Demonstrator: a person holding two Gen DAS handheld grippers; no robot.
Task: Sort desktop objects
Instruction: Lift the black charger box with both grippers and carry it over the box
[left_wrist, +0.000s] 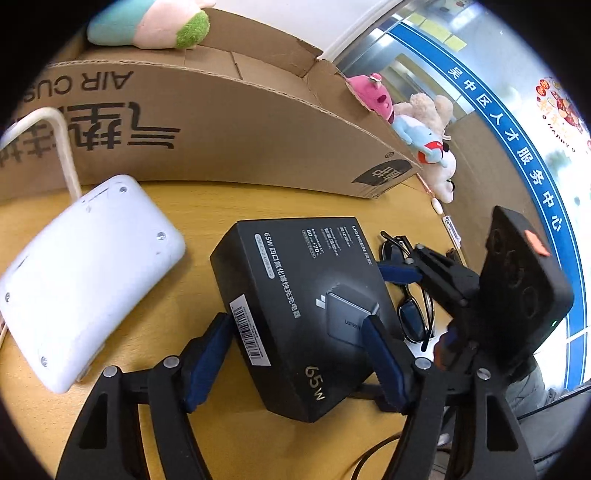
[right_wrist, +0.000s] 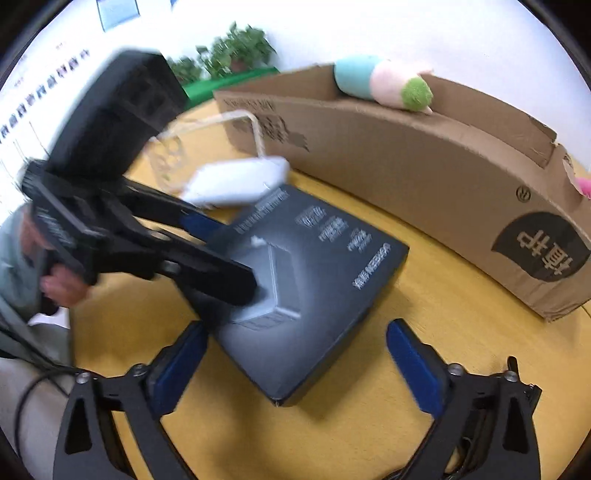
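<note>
A black charger box (left_wrist: 306, 306) lies on the yellow table (left_wrist: 236, 443). My left gripper (left_wrist: 295, 354) straddles its near end, and a blue pad touches each long side, so it is shut on the box. From the right wrist the same box (right_wrist: 317, 280) shows with the left gripper (right_wrist: 229, 254) on its far end, held by a person's hand (right_wrist: 62, 288). My right gripper (right_wrist: 295, 369) stands open and wide, its pads apart from the box's near corner. It also shows as the right gripper (left_wrist: 421, 306) over a pair of dark glasses (left_wrist: 415, 321).
A white device (left_wrist: 85, 273) with a cream cord lies left of the black box. Behind runs a long cardboard box (left_wrist: 221, 140) with a pastel plush toy (left_wrist: 147, 26) on top and more plush toys (left_wrist: 424, 129) at its right end.
</note>
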